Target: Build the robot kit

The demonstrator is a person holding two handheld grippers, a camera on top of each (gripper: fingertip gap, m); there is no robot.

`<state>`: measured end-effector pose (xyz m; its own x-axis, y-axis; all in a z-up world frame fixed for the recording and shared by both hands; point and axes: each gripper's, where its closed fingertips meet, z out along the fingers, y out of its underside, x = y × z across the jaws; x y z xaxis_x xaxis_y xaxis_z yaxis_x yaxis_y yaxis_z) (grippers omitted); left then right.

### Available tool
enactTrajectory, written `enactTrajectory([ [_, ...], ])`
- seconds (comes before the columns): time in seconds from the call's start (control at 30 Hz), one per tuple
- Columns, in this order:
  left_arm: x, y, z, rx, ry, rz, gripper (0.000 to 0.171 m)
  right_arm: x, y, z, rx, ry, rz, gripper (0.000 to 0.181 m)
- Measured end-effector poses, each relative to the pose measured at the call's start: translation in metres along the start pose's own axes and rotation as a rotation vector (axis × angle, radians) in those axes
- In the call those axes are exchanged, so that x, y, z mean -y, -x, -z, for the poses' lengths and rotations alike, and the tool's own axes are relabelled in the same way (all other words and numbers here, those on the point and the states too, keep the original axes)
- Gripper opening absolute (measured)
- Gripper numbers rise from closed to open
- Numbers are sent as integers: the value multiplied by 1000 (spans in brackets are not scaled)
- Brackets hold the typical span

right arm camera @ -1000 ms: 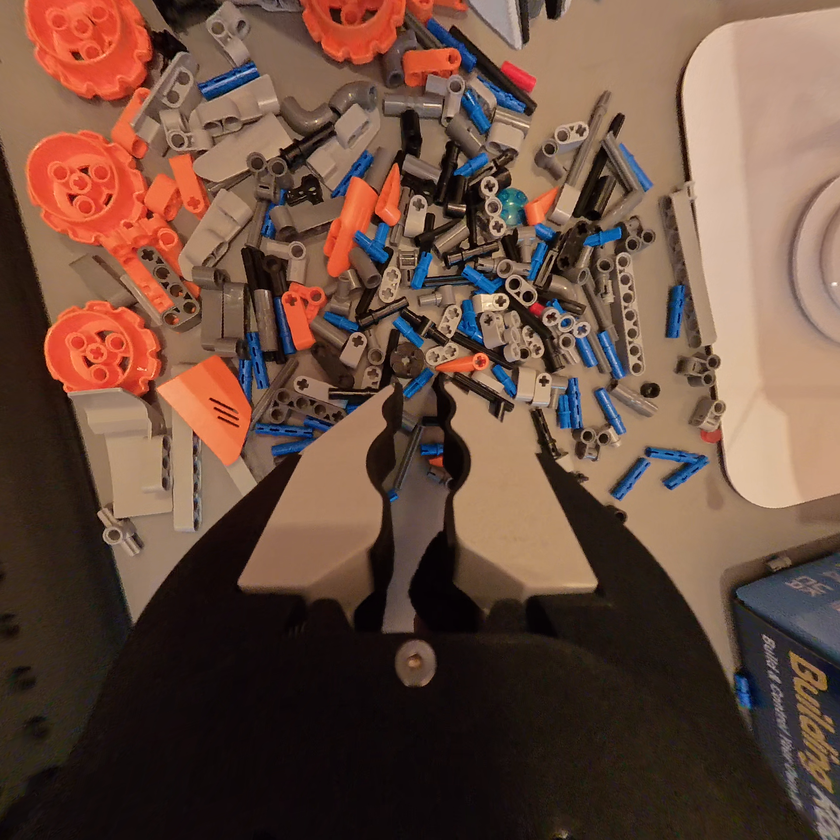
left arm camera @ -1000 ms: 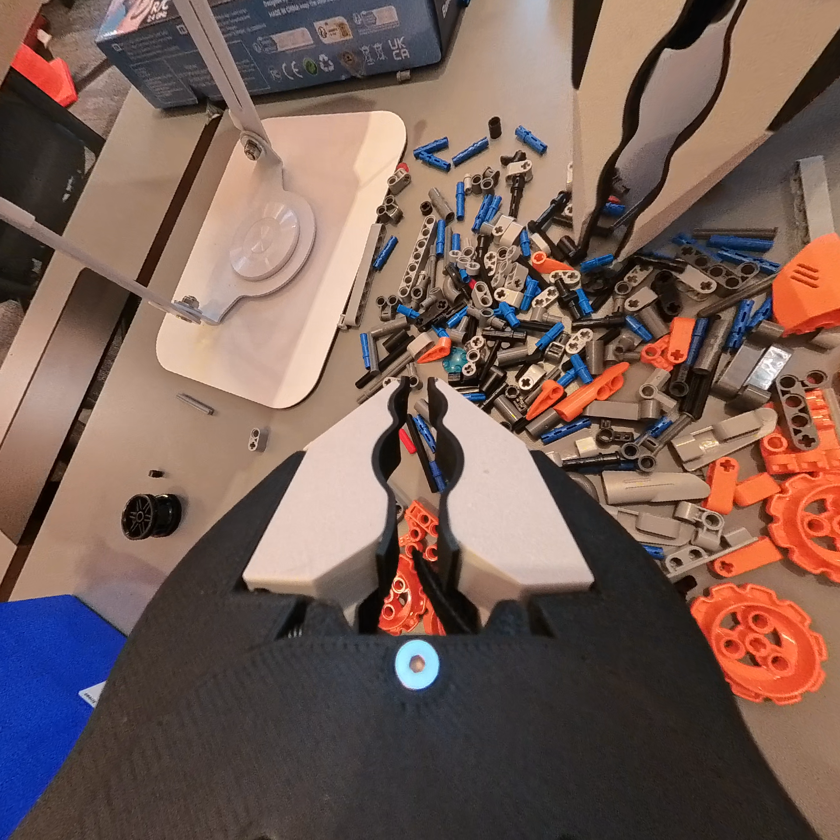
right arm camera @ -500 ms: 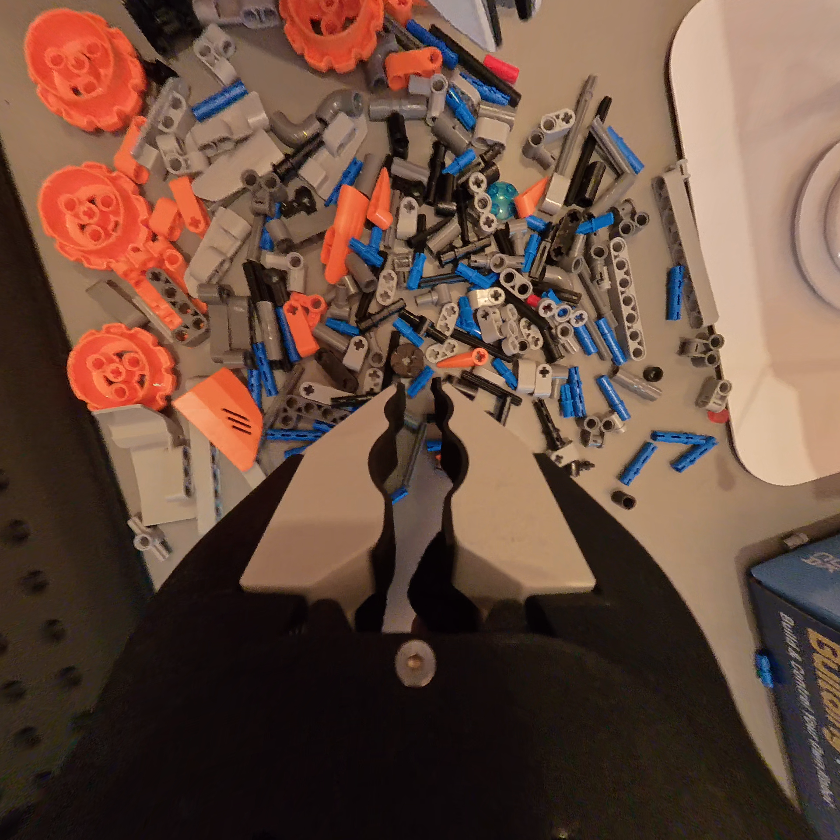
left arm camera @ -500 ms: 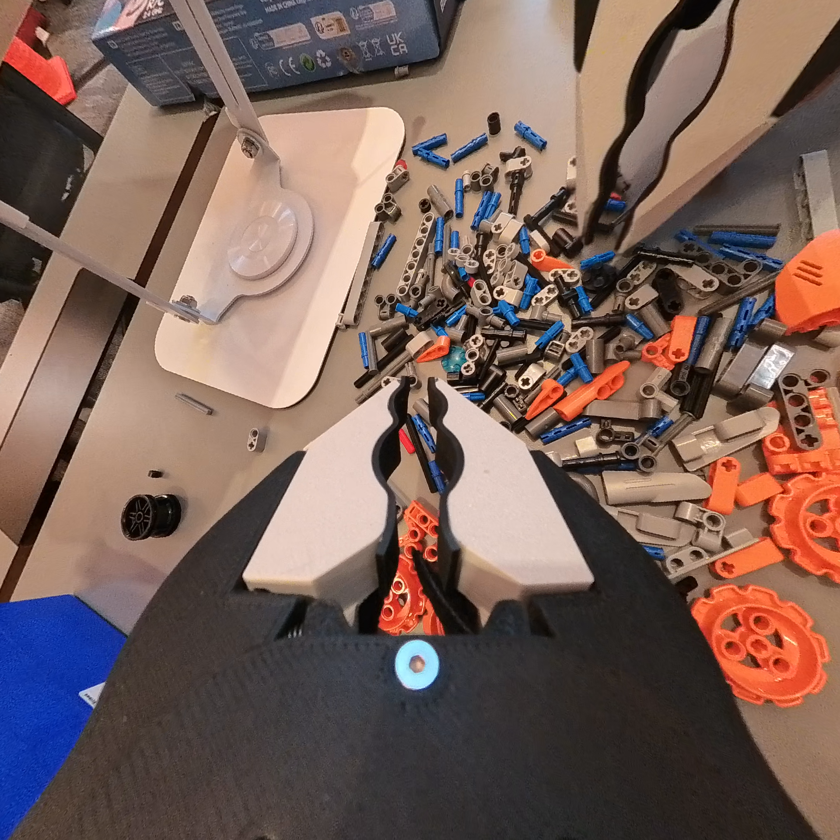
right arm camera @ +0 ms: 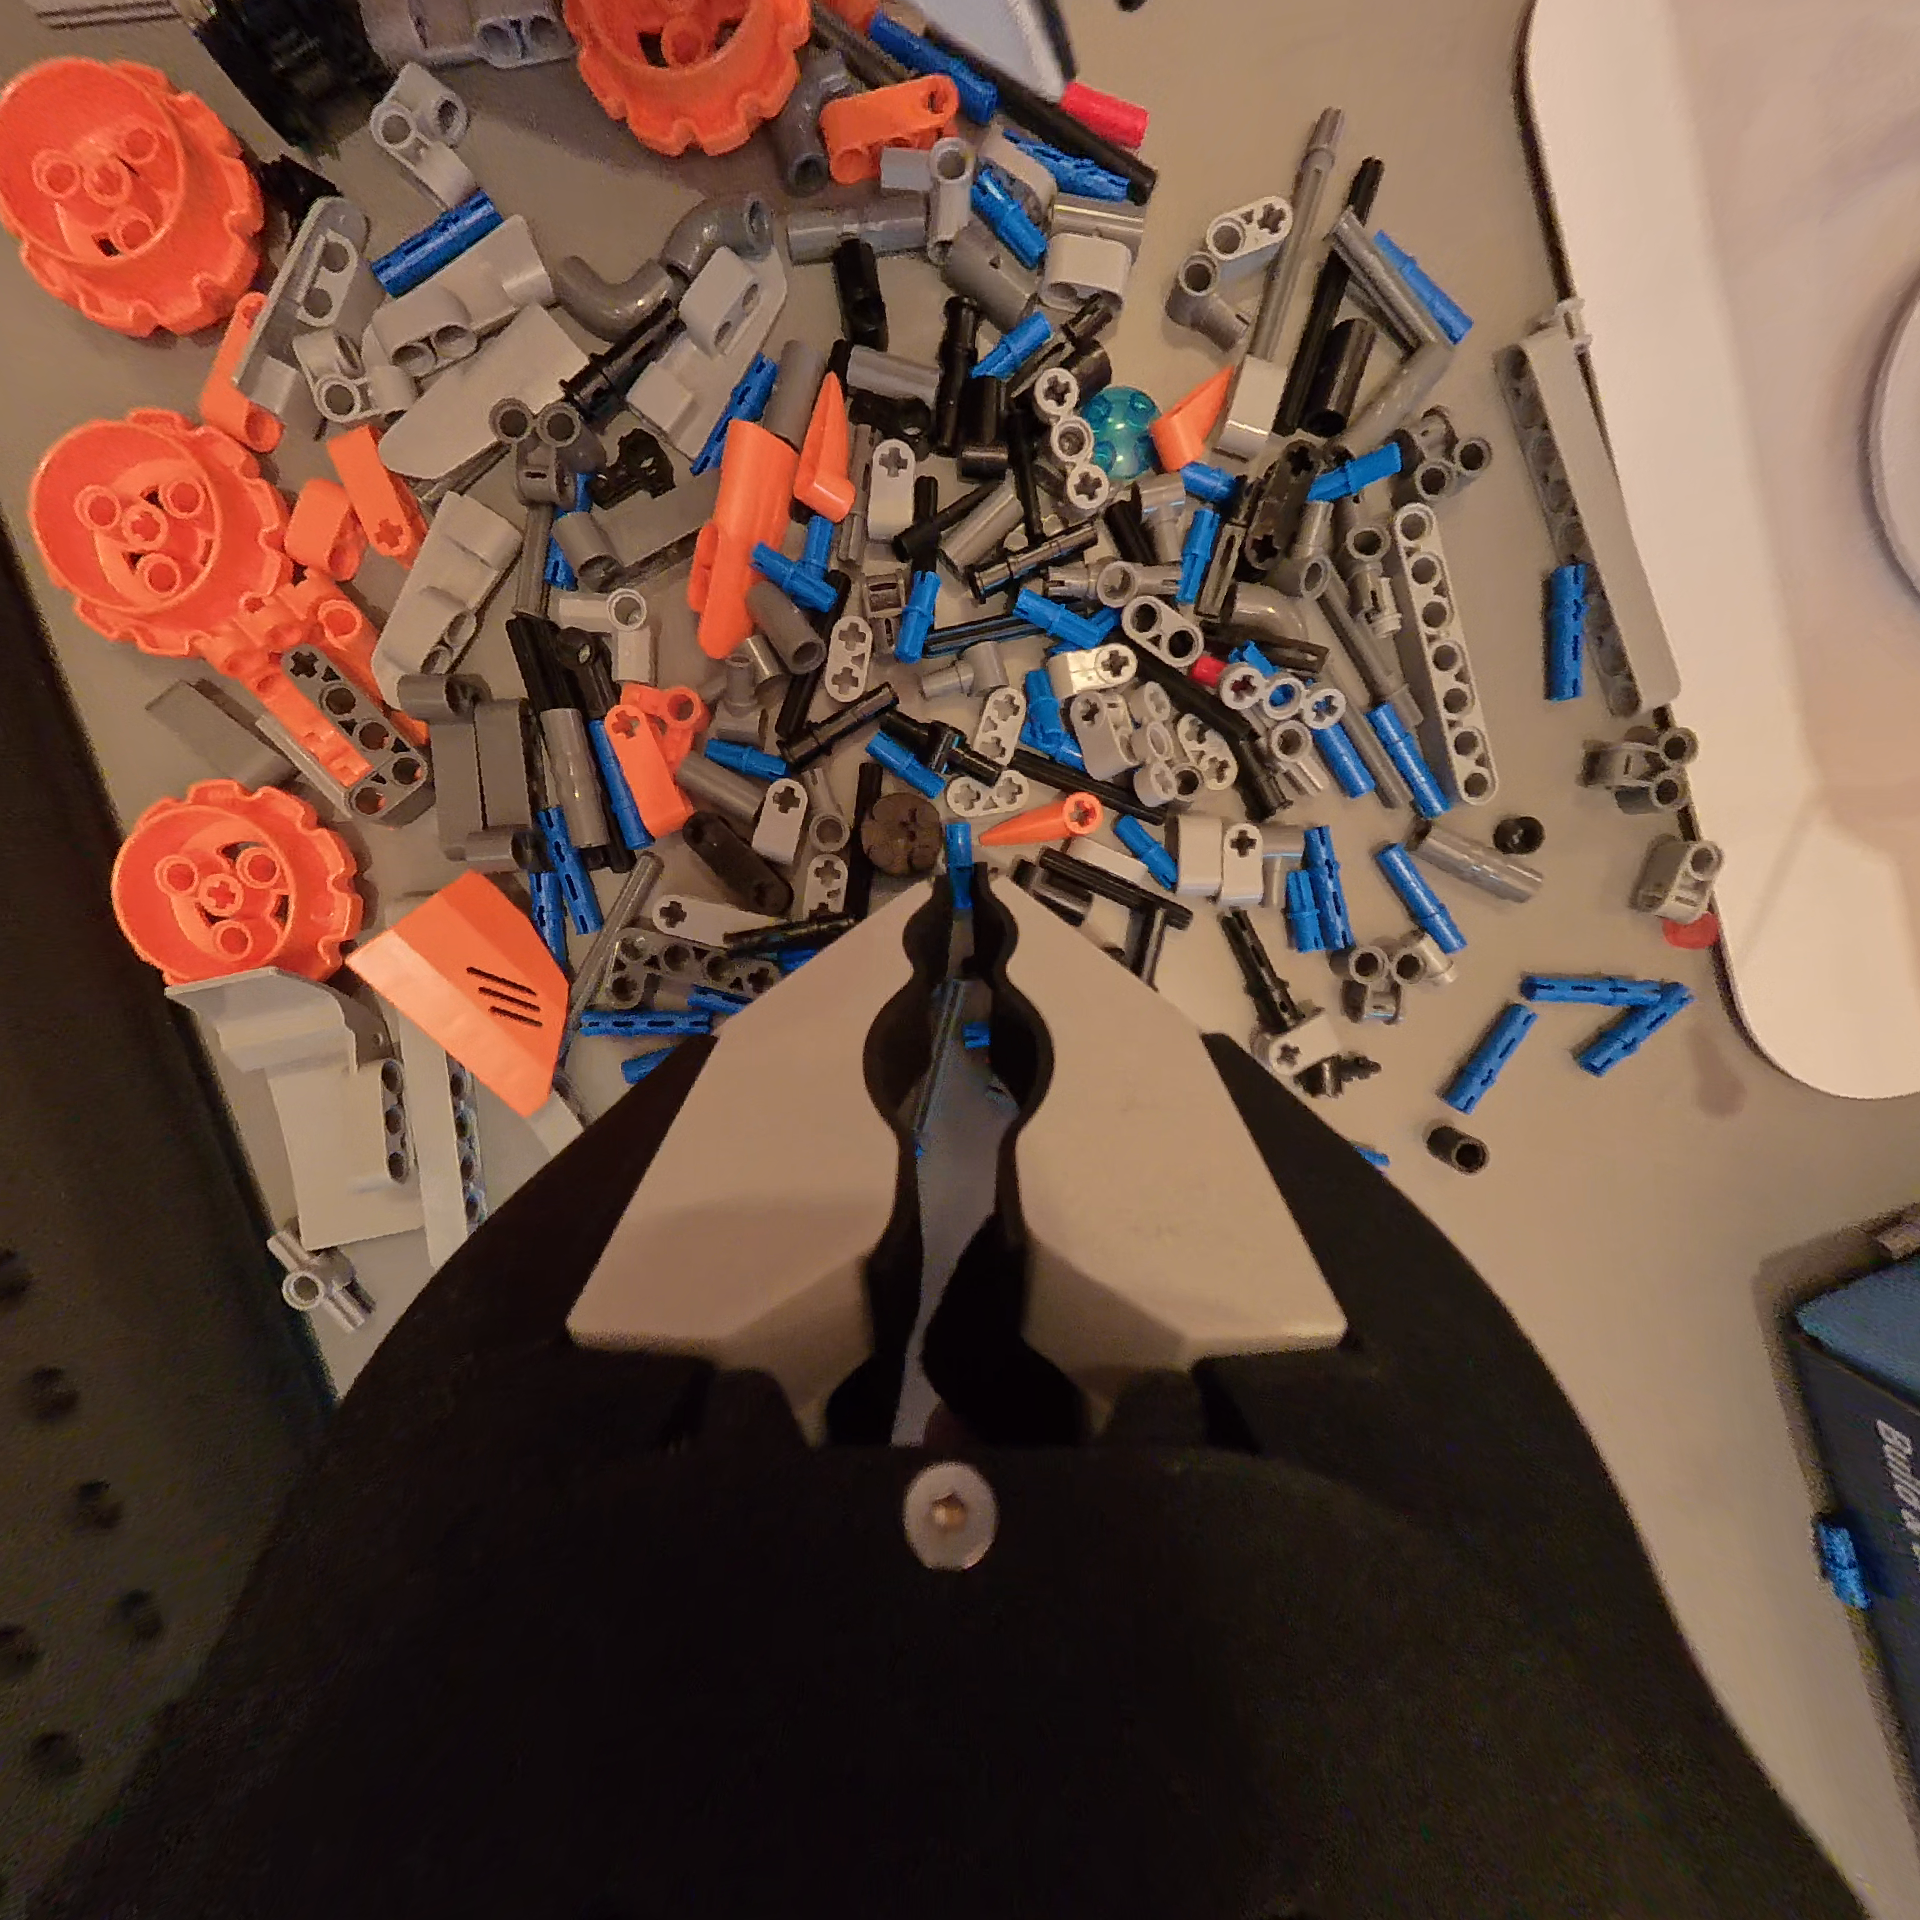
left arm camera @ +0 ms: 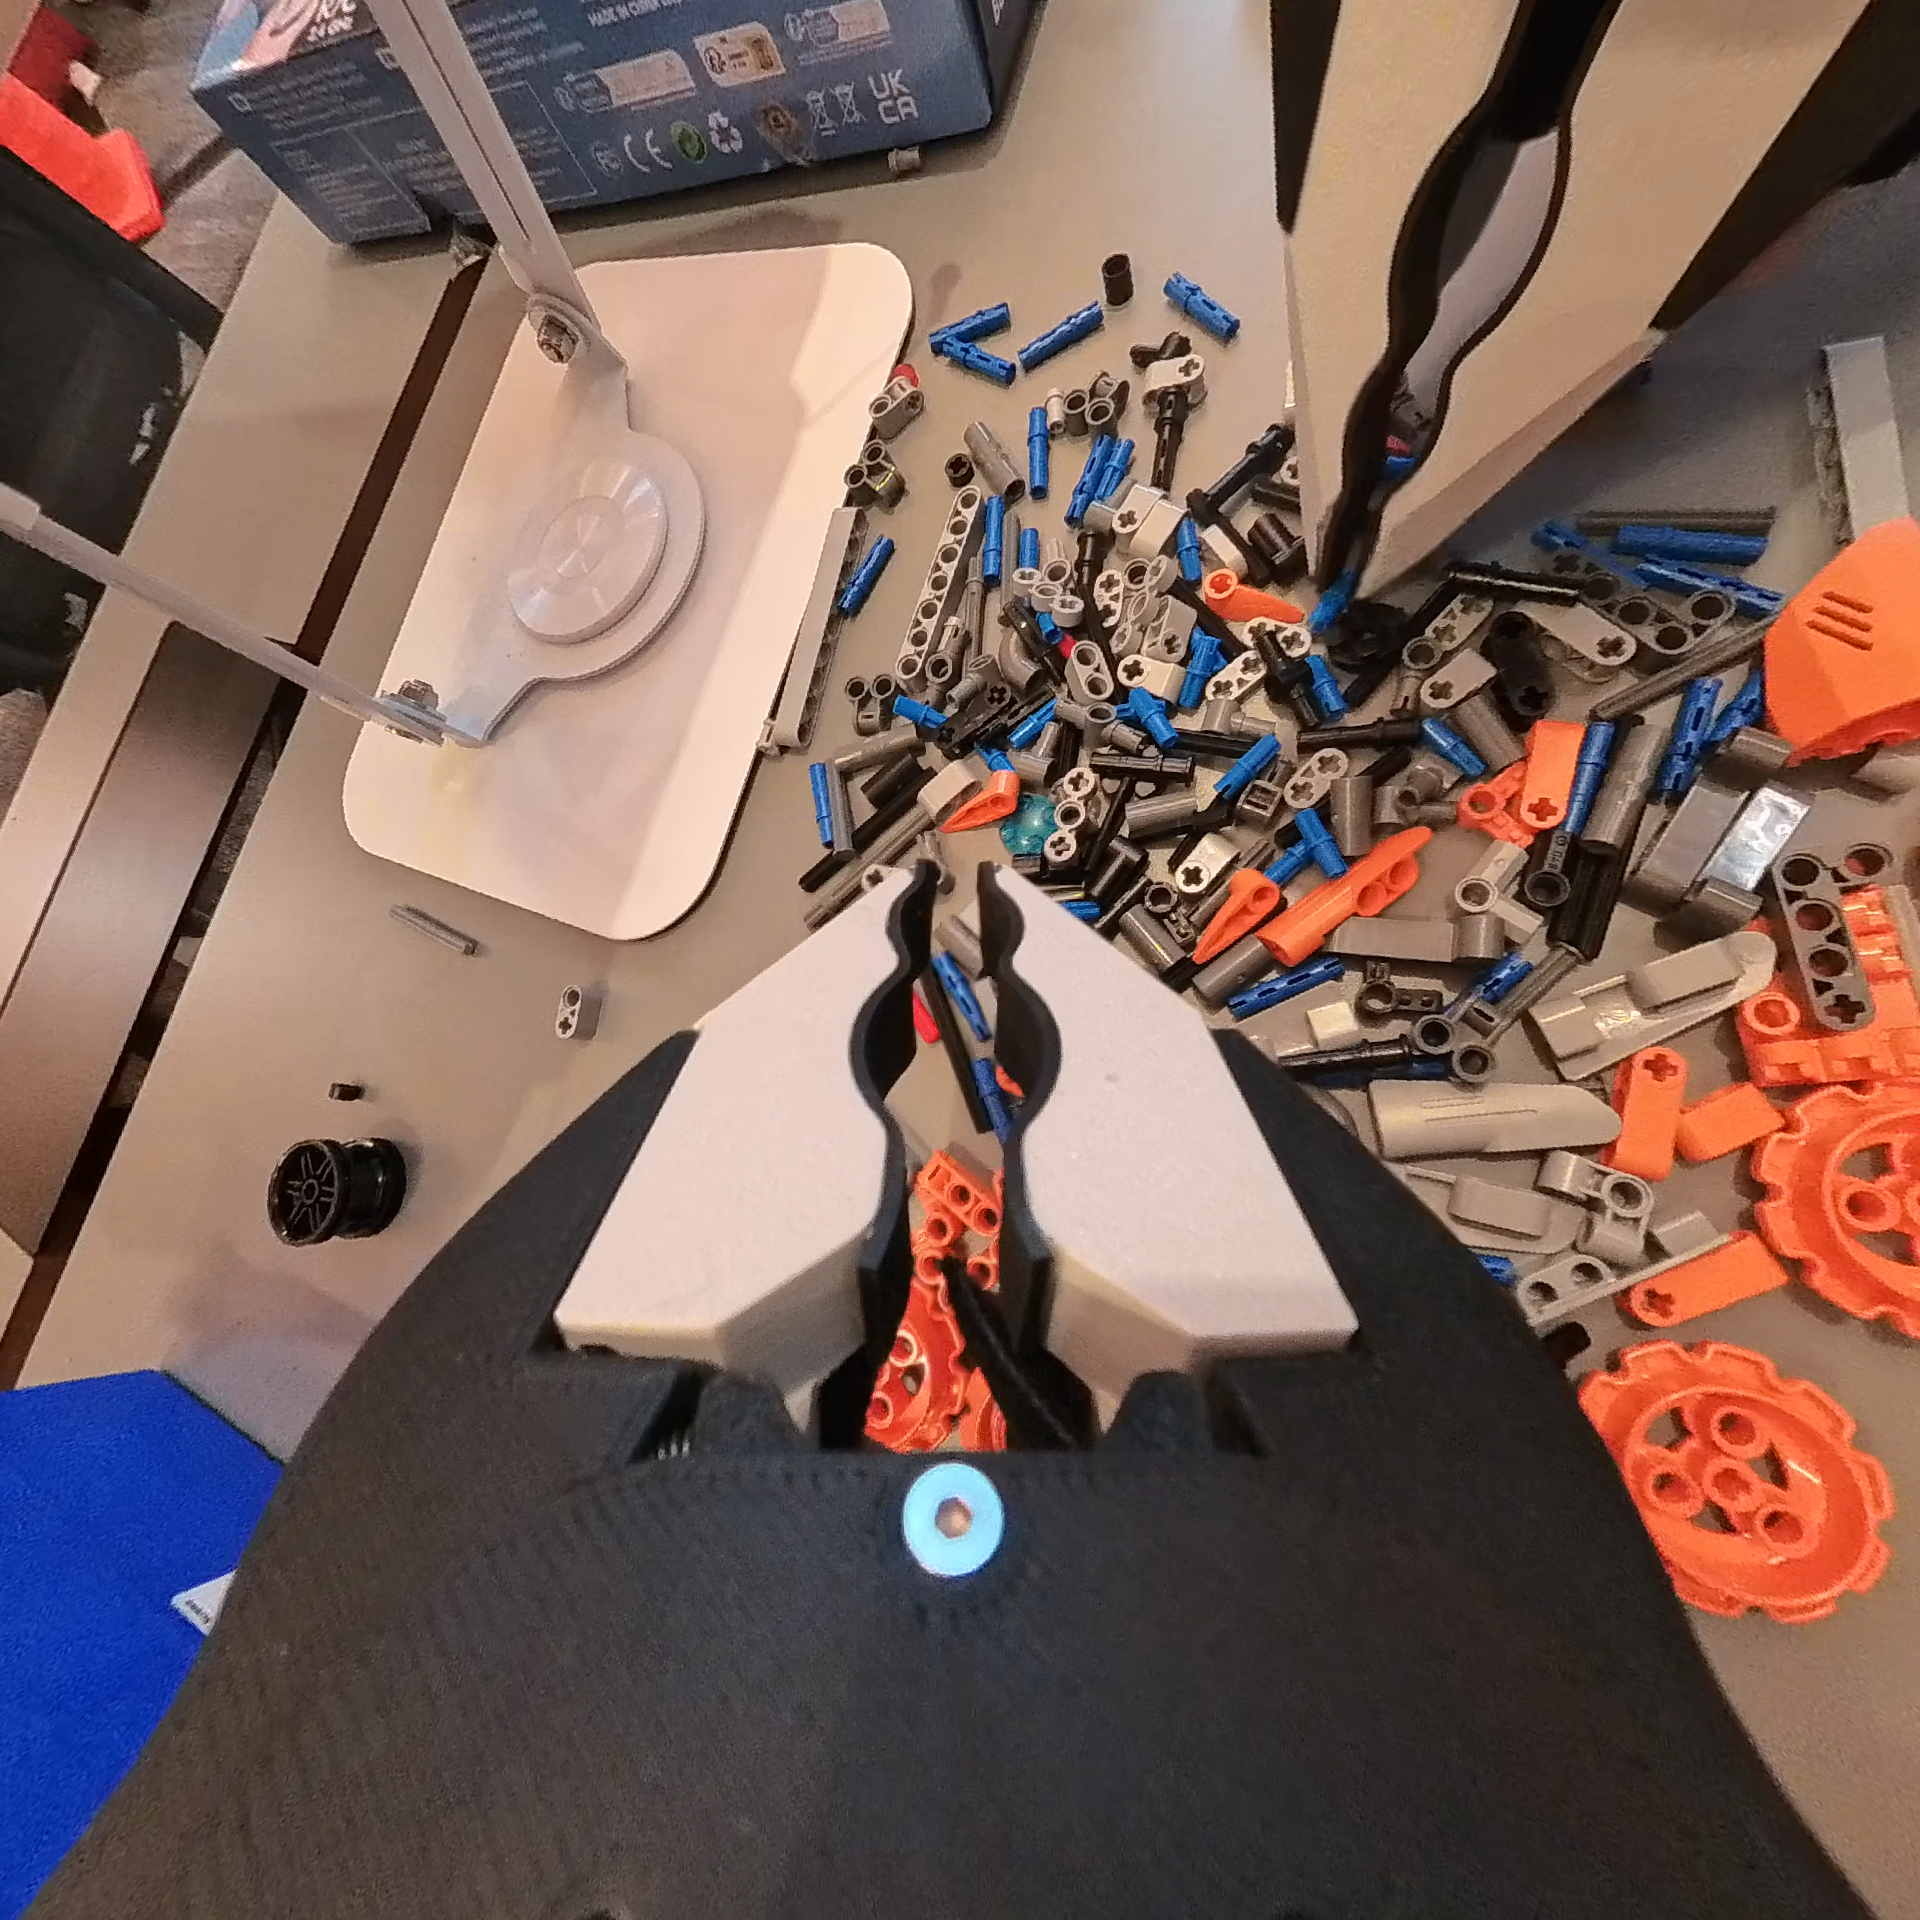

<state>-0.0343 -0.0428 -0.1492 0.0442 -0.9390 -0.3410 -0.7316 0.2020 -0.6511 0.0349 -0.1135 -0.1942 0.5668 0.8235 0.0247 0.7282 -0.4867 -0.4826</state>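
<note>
Down at the far side of the pile of building pieces [right arm camera: 1039,582], the right hand-held gripper [right arm camera: 961,883] has its tips clenched on a small blue pin [right arm camera: 958,860], right beside a dark round piece [right arm camera: 902,829] and an orange cone [right arm camera: 1044,821]. The pin sticks out ahead of the tips, its long axis running along the fingers and pointing into the heap. In the left wrist view that same gripper comes down from the top, tips planted at the heap's far edge beside the black round piece.

The left hand-held gripper [left arm camera: 956,883] hangs over the near edge of the pile, jaws slightly parted with nothing between them; blue pins and orange frames lie on the table [left arm camera: 312,987] beneath the gap. The white lamp base [left arm camera: 748,540] sits to its left, a black wheel hub [left arm camera: 332,1190] lies well apart on the near left, and orange gear wheels [left arm camera: 1735,1486] lie to its right. The right is plainly the nearer one to the pin.
</note>
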Motion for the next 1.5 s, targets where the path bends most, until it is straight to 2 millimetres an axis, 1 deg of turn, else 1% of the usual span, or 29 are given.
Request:
enactTrajectory([
  [0.07, 3, -2, -1, -6, -14, -13, 6, 2, -2, 7, -6, -30, -9, 1],
  [0.17, 18, -14, -1, -44, -76, -41, 6, 5, -3, 25, -21, -98, -13, 2],
  [0.27, 41, -31, 0, -81, -146, -124, 7, 5, -1, 43, -25, -164, -12, 2],
  [0.43, 79, -62, 4, -144, -242, -264, 10, 6, 4, 72, 1, -301, -80, 2],
  [0.53, 97, -80, 2, -179, -289, -336, 19, 6, 4, 83, 20, -379, -111, 2],
  [0.57, 104, -85, 2, -192, -320, -346, 19, 5, 3, 85, 23, -397, -119, 2],
  [0.63, 113, -90, -2, -179, -343, -380, 19, 6, 2, 88, 36, -431, -120, 2],
  [0.7, 116, -87, -8, -140, -338, -415, 19, 8, 0, 90, 51, -471, -130, 1],
  [0.8, 121, -87, -11, -118, -357, -425, 18, 6, -1, 89, 68, -489, -141, 2],
  [0.97, 121, -85, -14, -86, -355, -448, 17, 6, 0, 91, 114, -526, -172, 2],
  [1.1, 122, -77, -15, -29, -355, -457, 19, 7, 2, 94, 133, -543, -178, 2],
  [1.23, 127, -79, -12, -9, -390, -476, 18, 6, 4, 94, 152, -541, -190, 2],
  [1.4, 126, -84, -14, -6, -386, -510, 8, 6, 6, 95, 175, -551, -191, 2],
  [1.5, 127, -84, -14, -5, -388, -509, 7, 6, 6, 97, 184, -562, -197, 2],
])
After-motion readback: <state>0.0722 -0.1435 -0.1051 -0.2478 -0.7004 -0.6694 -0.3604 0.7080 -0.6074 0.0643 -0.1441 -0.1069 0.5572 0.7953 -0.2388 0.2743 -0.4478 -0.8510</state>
